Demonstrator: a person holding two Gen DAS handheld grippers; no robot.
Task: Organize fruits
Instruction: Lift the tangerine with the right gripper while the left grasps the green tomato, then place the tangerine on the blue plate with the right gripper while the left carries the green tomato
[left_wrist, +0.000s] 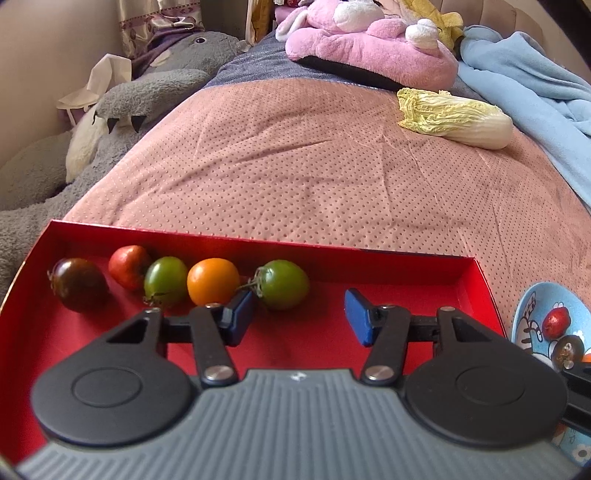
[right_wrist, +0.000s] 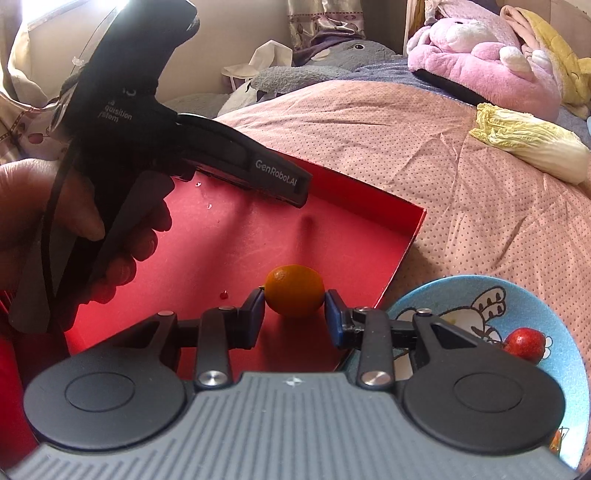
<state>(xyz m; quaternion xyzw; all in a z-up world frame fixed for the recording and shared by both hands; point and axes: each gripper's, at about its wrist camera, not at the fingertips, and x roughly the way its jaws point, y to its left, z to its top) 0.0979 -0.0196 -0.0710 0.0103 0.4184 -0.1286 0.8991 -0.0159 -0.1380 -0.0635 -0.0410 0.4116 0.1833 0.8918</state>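
Right now your right claw (right_wrist: 294, 317) pinches a smooth, round orange tomato (right_wrist: 294, 295) over the shallow red cardboard tray (right_wrist: 402, 236); your left claw (left_wrist: 299, 314) stands half-open and empty, five glossy tomatoes lined just beyond its fingertips.

Red tray (left_wrist: 476, 288); dotted pink bedspread (left_wrist: 295, 155); tomatoes, left to right: dark (left_wrist: 79, 282), red (left_wrist: 129, 266), green (left_wrist: 165, 280), orange (left_wrist: 213, 281), green (left_wrist: 286, 284).

A bed (left_wrist: 295, 166) with a dotted pink cover carries a red tray (left_wrist: 484, 284), a blue cartoon plate (right_wrist: 443, 295) just beside it, a napa cabbage (left_wrist: 458, 118), plush toys (left_wrist: 369, 48) and a blue blanket (left_wrist: 535, 92).
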